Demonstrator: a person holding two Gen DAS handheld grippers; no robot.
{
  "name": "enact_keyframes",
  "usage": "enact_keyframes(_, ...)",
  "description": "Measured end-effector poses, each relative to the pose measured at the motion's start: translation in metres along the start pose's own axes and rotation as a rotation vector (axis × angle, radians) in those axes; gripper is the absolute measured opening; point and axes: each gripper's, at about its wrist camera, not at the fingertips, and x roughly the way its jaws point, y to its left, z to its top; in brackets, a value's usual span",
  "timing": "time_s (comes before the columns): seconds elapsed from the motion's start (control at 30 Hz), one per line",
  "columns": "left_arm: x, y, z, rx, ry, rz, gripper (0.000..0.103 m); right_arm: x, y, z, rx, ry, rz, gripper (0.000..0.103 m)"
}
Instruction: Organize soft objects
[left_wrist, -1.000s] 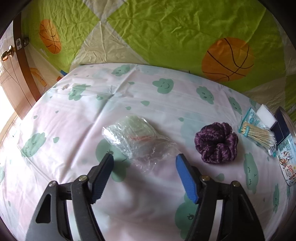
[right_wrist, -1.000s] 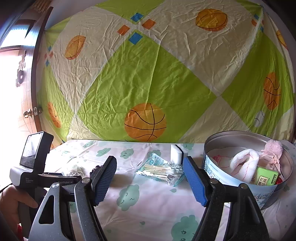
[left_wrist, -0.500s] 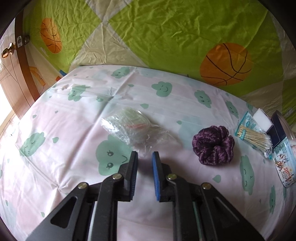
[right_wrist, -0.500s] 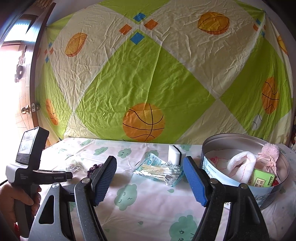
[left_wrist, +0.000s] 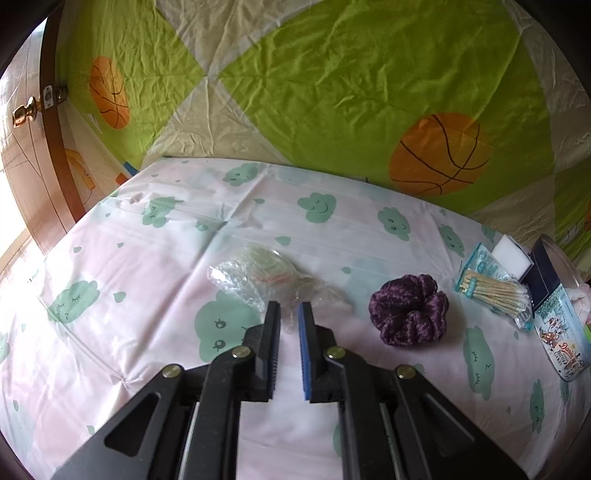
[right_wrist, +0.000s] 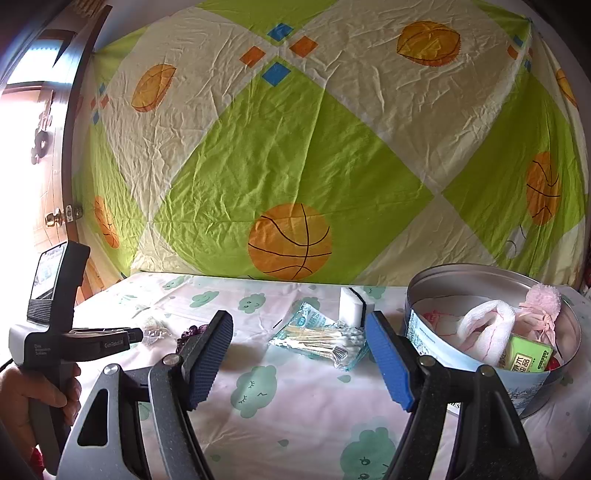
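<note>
On the worktop (left_wrist: 122, 280), covered by a pale pink cloth printed with green clouds, the left tool (left_wrist: 289, 314) has its jaws drawn in to a narrow gap. Its tips sit at the near edge of a crumpled clear plastic bag (left_wrist: 266, 282); whether they actually pinch a fold of it is hard to tell from this angle. To the right of the bag, apart from it, lies a dark purple scrunchie (left_wrist: 408, 315). Farther right is a packet of cotton swabs (left_wrist: 495, 293), and just behind it a white sponge block (left_wrist: 511, 254). At the right edge stands a round tin (left_wrist: 561, 336) with a printed side.

In the right wrist view, a hand (right_wrist: 22, 402) at the far left grips the handle of the left tool (right_wrist: 136, 335), whose tip reaches toward the bag (right_wrist: 153, 329) and the scrunchie (right_wrist: 192, 332). The right tool (right_wrist: 299, 354) hangs above the cloth with its jaws spread wide and nothing between them. Beyond the gap lie the cotton swabs (right_wrist: 317, 338) and the sponge (right_wrist: 351, 306). On the right, the open tin (right_wrist: 436, 291) holds a white folded cloth (right_wrist: 487, 330), a pink fluffy item (right_wrist: 539, 310) and a green tissue pack (right_wrist: 528, 356). A green and cream sheet with basketballs (right_wrist: 288, 242) hangs behind.
</note>
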Motion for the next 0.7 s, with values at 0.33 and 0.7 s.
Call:
enact_keyframes(0.33,-0.024,-0.002,0.005,0.0,-0.159,-0.003,0.007,-0.001,0.001,-0.001,-0.008,-0.002,0.005,0.076)
enact_keyframes(0.7,-0.03,0.0,0.006,-0.019,-0.185,-0.011,0.007,0.003,0.002,-0.001,-0.013,0.015,0.009,0.076)
